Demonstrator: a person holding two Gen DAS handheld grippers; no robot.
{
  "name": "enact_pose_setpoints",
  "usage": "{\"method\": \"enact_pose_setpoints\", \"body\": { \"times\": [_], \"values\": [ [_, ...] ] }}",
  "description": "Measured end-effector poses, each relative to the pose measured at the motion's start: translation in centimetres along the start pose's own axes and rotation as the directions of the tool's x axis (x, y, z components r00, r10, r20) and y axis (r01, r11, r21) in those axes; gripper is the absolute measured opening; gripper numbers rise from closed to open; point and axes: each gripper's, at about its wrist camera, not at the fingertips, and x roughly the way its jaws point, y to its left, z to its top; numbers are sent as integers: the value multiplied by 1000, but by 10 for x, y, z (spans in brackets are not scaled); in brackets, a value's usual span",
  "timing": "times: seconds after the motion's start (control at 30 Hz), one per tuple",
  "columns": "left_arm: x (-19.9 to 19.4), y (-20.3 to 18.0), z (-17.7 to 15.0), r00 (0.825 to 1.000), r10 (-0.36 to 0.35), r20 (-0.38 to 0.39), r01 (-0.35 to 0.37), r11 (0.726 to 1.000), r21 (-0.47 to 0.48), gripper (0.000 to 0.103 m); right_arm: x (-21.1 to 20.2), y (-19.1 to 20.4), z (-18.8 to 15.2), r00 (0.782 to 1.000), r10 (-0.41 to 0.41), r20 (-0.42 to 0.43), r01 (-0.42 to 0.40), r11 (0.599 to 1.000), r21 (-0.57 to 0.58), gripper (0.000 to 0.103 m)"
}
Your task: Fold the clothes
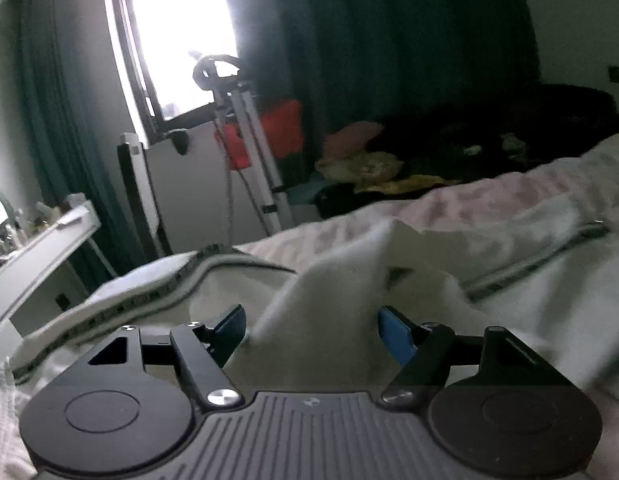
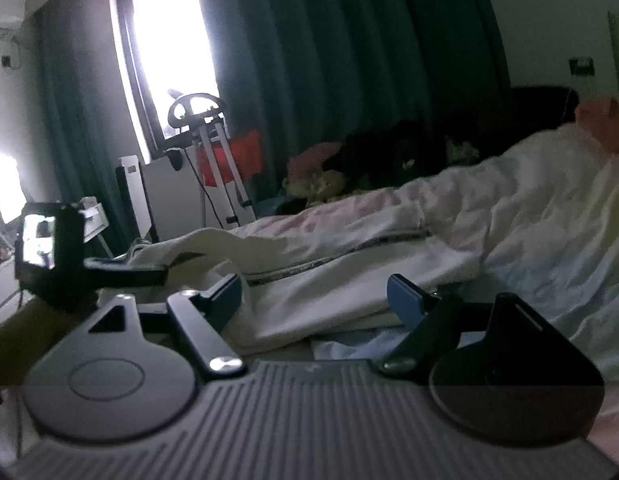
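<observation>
A pale pink bedsheet [image 2: 529, 208] covers the bed. On it lies a white garment with dark-patterned trim [image 1: 529, 292]. Left gripper [image 1: 311, 326]: jaws spread wide, a raised fold of the garment between them, no visible pinch. Right gripper [image 2: 315, 298]: jaws spread wide, straddling the garment's edge, holding nothing.

Dim room. Blown-out window [image 2: 169, 52] upper left, dark teal curtains [image 2: 329, 60] across centre. White cabinet [image 2: 177, 196] below window, metal stand [image 2: 217, 152] beside it, bed [image 2: 549, 240] at right.
</observation>
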Motion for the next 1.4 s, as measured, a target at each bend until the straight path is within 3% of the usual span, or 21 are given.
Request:
{"method": "enact_pose_setpoints", "body": {
  "times": [0.03, 0.07, 0.17, 0.4, 0.47, 0.53, 0.63, 0.73, 0.83, 1.1, 1.17, 1.23, 1.3, 1.4],
  "values": [
    [5, 0, 1, 1000, -10, -5, 10, 1000, -2, 45, 7, -2, -2, 1000, 0, -12, 0, 1000, 4, 82],
    [8, 1, 2, 1000, -24, -13, 24, 1000, -9, 31, 14, -3, -4, 1000, 5, -25, -5, 1000, 8, 82],
    [-9, 3, 0, 999, -48, 8, 48, 998, -35, 13, 31, -7, -6, 998, 26, -59, -25, 999, 24, 82],
    [-139, 2, -45, 976, -153, 158, 161, 986, -39, 10, 38, -15, -6, 996, 42, -79, -35, 996, 84, 82],
    [-171, 4, -69, 972, -184, 147, 195, 978, -69, 10, 37, -15, -6, 995, 46, -85, -38, 994, 100, 82],
    [-190, 9, -95, 970, -226, 95, 239, 958, -158, 10, 36, -16, -6, 995, 50, -90, -40, 992, 116, 82],
    [-198, 12, -132, 965, -261, -19, 250, 942, -226, 10, 26, -27, -3, 991, 81, -109, -58, 977, 203, 82],
    [-201, 18, -143, 958, -278, -74, 247, 926, -285, 10, 20, -45, 0, 986, 109, -129, -64, 948, 312, 82],
    [-205, 23, -139, 958, -281, -55, 251, 917, -310, 10, 22, -74, 5, 988, 81, -130, -23, 919, 394, 81],
    [-198, 40, -145, 944, -324, -56, 268, 857, -440, 12, 27, -152, 19, 989, 6, -147, 83, 801, 592, 78],
    [-198, 43, -145, 944, -327, -49, 269, 847, -458, 12, 28, -172, 23, 988, -12, -154, 109, 763, 637, 71],
    [-199, 44, -145, 944, -328, -39, 271, 838, -474, 12, 51, -186, 12, 980, 20, -199, 120, 736, 666, 56],
    [-199, 47, -144, 944, -329, -21, 276, 825, -492, 12, 76, -196, -2, 973, 44, -225, 126, 715, 687, 51],
    [-200, 53, -138, 947, -319, 28, 288, 810, -510, 12, 106, -196, -16, 967, 43, -250, 141, 730, 668, 51]
  ]
}}
